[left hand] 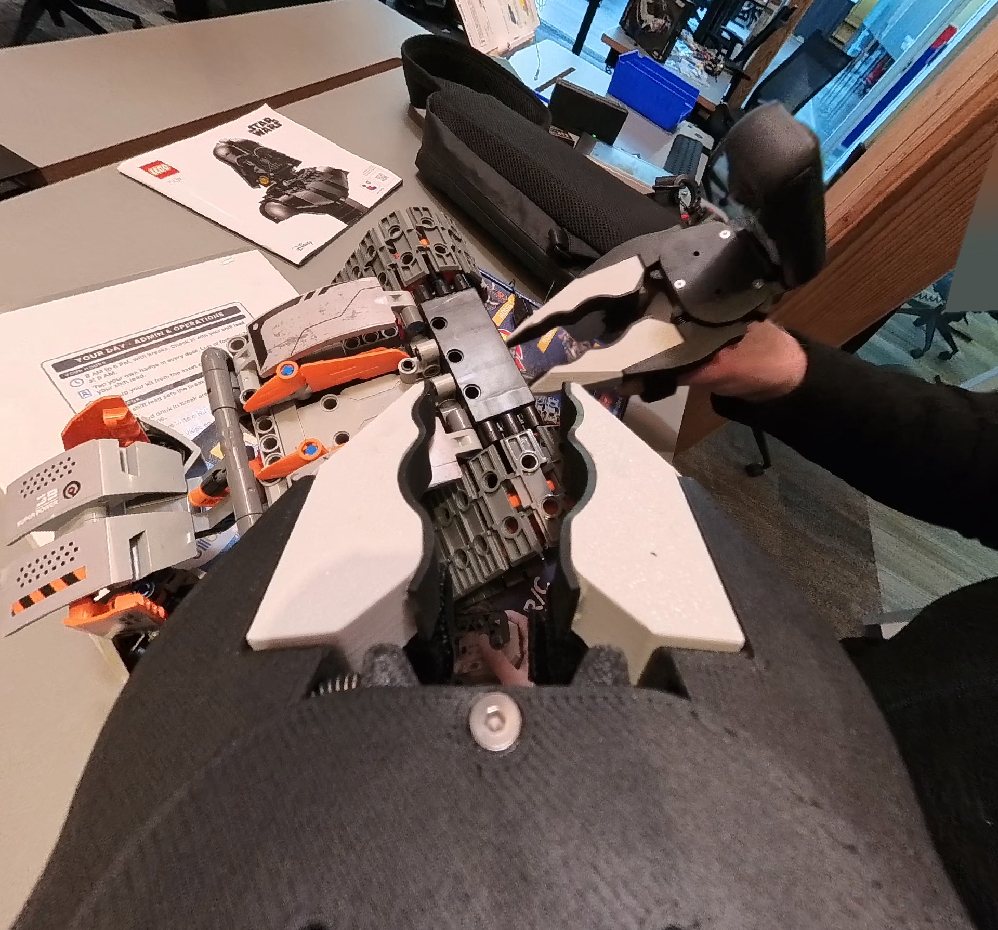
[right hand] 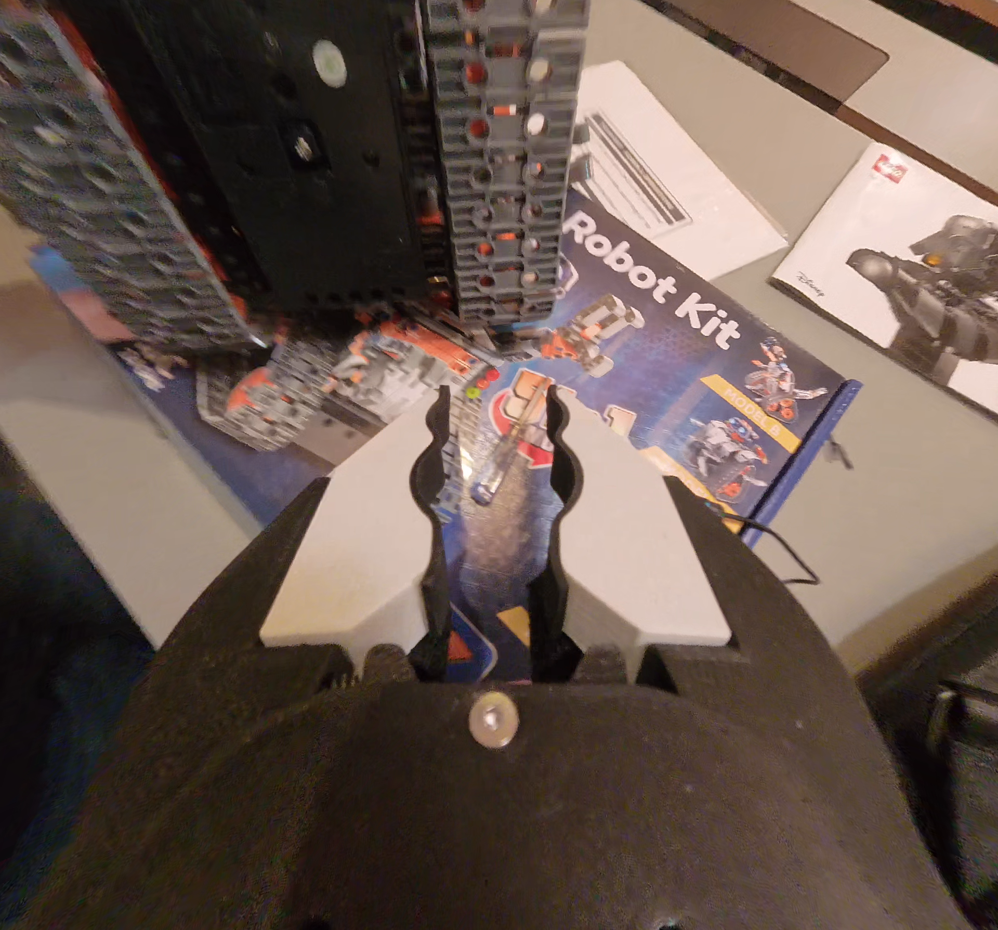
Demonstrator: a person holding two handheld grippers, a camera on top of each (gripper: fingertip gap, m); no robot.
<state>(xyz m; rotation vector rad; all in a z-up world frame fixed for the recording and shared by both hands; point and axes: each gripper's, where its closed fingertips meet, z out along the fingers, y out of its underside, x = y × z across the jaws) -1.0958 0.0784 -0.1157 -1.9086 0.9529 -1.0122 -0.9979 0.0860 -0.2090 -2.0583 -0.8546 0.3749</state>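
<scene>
— Tongs check?
— Left tongs [left hand: 497, 396] spread wide around my brick robot's [left hand: 378, 364] grey track [left hand: 486, 504]; right tongs [right hand: 496, 397] parted, empty, just beside its black block [left hand: 467, 353].
— Robot's where?
— On the blue booklet [right hand: 702, 364].

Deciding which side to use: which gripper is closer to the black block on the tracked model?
Right. The right gripper has its open fingertips beside the black block; the left gripper straddles the grey track just below it.
</scene>
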